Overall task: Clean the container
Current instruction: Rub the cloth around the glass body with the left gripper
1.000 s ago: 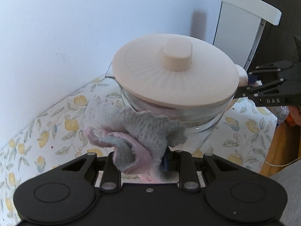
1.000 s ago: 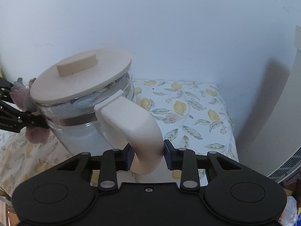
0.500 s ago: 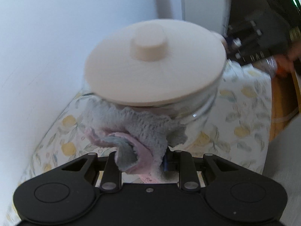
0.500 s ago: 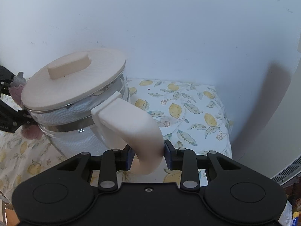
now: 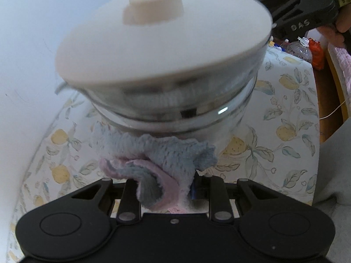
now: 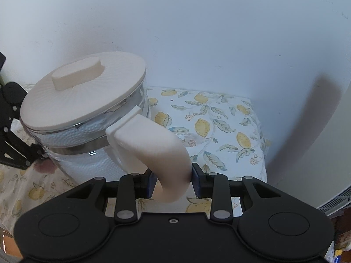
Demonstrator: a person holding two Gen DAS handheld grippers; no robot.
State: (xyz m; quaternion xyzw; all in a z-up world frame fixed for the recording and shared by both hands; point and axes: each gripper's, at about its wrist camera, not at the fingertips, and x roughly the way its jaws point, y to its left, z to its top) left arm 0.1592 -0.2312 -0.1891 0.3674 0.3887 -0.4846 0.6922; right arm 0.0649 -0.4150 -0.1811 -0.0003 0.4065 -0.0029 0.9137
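Note:
A glass jug [image 5: 175, 109] with a cream lid [image 5: 162, 43] fills the left wrist view, close and slightly blurred. My left gripper [image 5: 169, 188] is shut on a grey and pink cloth [image 5: 158, 155], which presses against the jug's lower glass wall. In the right wrist view the same jug [image 6: 83, 149] sits at the left under its lid [image 6: 85, 92]. Its cream handle [image 6: 158, 151] curves toward me, and my right gripper [image 6: 173, 184] is shut on the handle's lower end. The other gripper's black body [image 6: 13, 131] shows behind the jug.
A lemon-print tablecloth [image 6: 219, 127] covers the table, which meets a white wall [image 6: 197, 32] at the back. Its right edge drops off near plastic bottles [image 5: 300, 48] and a person's hand [image 5: 335, 30]. A grey sleeve [image 5: 333, 164] lies at the right.
The jug has come closer and higher in the left wrist view, and the cloth has slid from the rim down onto the lower glass. The right gripper keeps its hold on the handle.

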